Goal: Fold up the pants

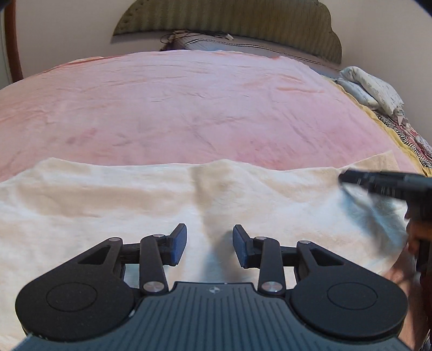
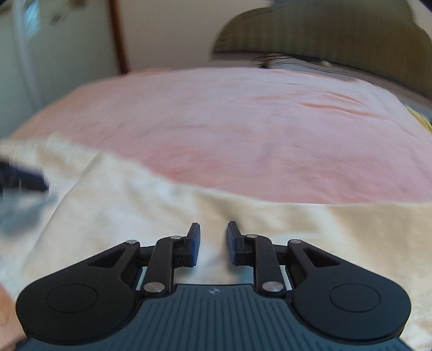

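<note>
Cream pants (image 1: pixel 121 194) are looking soft and floppy; left gripper (image 1: pixel 210 244) and right gripper (image 2: pixel 213 243) are hovering parted and empty, so grabbing an edge seems best.

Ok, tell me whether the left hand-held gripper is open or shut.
Open: the left hand-held gripper has a clear gap between its pads, empty, above the cream pants.

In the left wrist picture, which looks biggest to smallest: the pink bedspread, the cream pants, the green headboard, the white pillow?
1. Pink bedspread
2. Cream fabric pants, magnified by nearness
3. Green ribbed headboard
4. White patterned pillow
</note>
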`<state>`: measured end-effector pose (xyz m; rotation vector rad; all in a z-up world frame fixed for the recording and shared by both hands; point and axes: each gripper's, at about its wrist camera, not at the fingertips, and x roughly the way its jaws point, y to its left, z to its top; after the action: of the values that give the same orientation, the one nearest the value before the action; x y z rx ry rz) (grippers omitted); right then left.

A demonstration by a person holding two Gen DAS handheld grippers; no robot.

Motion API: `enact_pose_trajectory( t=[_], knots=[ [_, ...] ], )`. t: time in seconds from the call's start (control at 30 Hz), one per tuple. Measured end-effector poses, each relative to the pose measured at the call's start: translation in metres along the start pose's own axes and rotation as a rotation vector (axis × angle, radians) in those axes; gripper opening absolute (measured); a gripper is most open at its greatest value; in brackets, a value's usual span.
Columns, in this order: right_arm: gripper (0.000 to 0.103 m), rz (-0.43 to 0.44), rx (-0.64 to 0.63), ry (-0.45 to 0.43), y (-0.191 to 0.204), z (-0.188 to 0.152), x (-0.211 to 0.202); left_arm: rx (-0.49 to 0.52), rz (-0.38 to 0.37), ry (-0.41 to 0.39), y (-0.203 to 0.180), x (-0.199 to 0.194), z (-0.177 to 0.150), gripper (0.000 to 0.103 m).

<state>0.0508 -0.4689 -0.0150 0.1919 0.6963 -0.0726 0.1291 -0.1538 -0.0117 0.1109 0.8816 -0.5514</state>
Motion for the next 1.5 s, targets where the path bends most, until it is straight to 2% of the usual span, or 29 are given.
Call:
enact_pose_trajectory(
  t=[0.07, 0.1, 0.17, 0.2, 0.3, 0.37, 0.4, 0.47, 0.5, 0.53, 0.57, 0.6, 0.63, 0.7, 0.73, 0.8, 0.83, 0.87, 0.93, 0.97, 1.03, 1.1, 1.2, 1.37, 1.5],
  knots=[
    [0.021, -0.140, 0.079, -0.038, -0.031, 0.006, -0.010, 0.021, -0.024, -0.022, -0.012, 0.001, 0.000, 0.043],
    [0.021, -0.140, 0.123, -0.053, -0.044, 0.008, -0.018, 0.033, -0.025, -0.032, -0.020, 0.002, 0.000, 0.043],
    [0.022, -0.017, 0.147, -0.060, -0.055, 0.006, -0.032, 0.061, -0.026, -0.041, -0.034, 0.006, 0.002, 0.048],
    [0.022, 0.005, 0.116, -0.040, -0.054, 0.004, -0.034, 0.069, -0.024, -0.035, -0.040, 0.009, 0.003, 0.049],
    [0.022, -0.093, 0.032, 0.030, -0.056, -0.003, -0.015, 0.088, -0.013, -0.007, -0.054, 0.031, 0.009, 0.052],
    [0.020, -0.067, 0.118, -0.023, -0.071, -0.005, -0.016, 0.097, 0.034, -0.028, -0.059, 0.039, 0.011, 0.052],
    [0.020, -0.094, 0.161, -0.055, -0.074, -0.006, -0.023, 0.105, 0.050, -0.045, -0.060, 0.040, 0.011, 0.052],
    [0.025, -0.292, 0.129, -0.159, -0.066, -0.008, -0.046, 0.094, 0.063, -0.052, -0.061, 0.030, 0.010, 0.052],
    [0.031, -0.339, 0.122, -0.191, -0.064, -0.012, -0.059, 0.089, 0.033, -0.060, -0.061, 0.025, 0.009, 0.052],
    [0.037, -0.318, 0.148, -0.216, -0.065, -0.018, -0.074, 0.089, 0.003, -0.065, -0.062, 0.020, 0.008, 0.053],
    [0.042, -0.259, 0.187, -0.233, -0.070, -0.026, -0.087, 0.090, -0.014, -0.063, -0.065, 0.016, 0.006, 0.054],
    [0.053, -0.188, 0.231, -0.237, -0.072, -0.035, -0.100, 0.093, -0.028, -0.062, -0.069, 0.014, 0.004, 0.054],
    [0.059, -0.123, 0.259, -0.228, -0.073, -0.045, -0.108, 0.102, -0.046, -0.064, -0.074, 0.012, 0.001, 0.054],
    [0.060, -0.009, 0.241, -0.169, -0.066, -0.061, -0.114, 0.127, -0.084, -0.056, -0.085, 0.012, -0.004, 0.056],
    [0.060, 0.011, 0.210, -0.131, -0.061, -0.068, -0.113, 0.145, -0.104, -0.038, -0.092, 0.014, -0.007, 0.056],
    [0.059, -0.044, 0.141, -0.050, -0.055, -0.080, -0.102, 0.179, -0.117, -0.011, -0.104, 0.017, -0.015, 0.056],
    [0.058, -0.094, 0.121, -0.063, -0.052, -0.085, -0.103, 0.196, -0.117, -0.019, -0.108, 0.015, -0.019, 0.056],
    [0.059, -0.119, 0.149, -0.103, -0.050, -0.088, -0.111, 0.212, -0.123, -0.030, -0.112, 0.012, -0.023, 0.056],
    [0.064, -0.243, 0.252, -0.201, -0.050, -0.093, -0.132, 0.223, -0.148, -0.042, -0.116, 0.008, -0.028, 0.057],
    [0.065, -0.249, 0.294, -0.244, -0.053, -0.095, -0.139, 0.230, -0.165, -0.037, -0.119, 0.008, -0.030, 0.058],
    [0.065, -0.164, 0.418, -0.260, -0.066, -0.102, -0.145, 0.274, -0.191, -0.004, -0.127, 0.014, -0.036, 0.061],
    [0.065, -0.078, 0.536, -0.217, -0.077, -0.111, -0.140, 0.306, -0.167, -0.020, -0.133, 0.016, -0.041, 0.062],
    [0.065, -0.018, 0.635, -0.184, -0.084, -0.124, -0.130, 0.304, -0.171, -0.022, -0.136, 0.017, -0.042, 0.064],
    [0.066, 0.078, 0.743, -0.251, -0.093, -0.134, -0.116, 0.254, -0.190, -0.009, -0.132, 0.020, -0.037, 0.065],
    [0.063, 0.077, 0.831, -0.358, -0.106, -0.136, -0.107, 0.250, -0.190, -0.009, -0.134, 0.020, -0.035, 0.066]
  ],
)
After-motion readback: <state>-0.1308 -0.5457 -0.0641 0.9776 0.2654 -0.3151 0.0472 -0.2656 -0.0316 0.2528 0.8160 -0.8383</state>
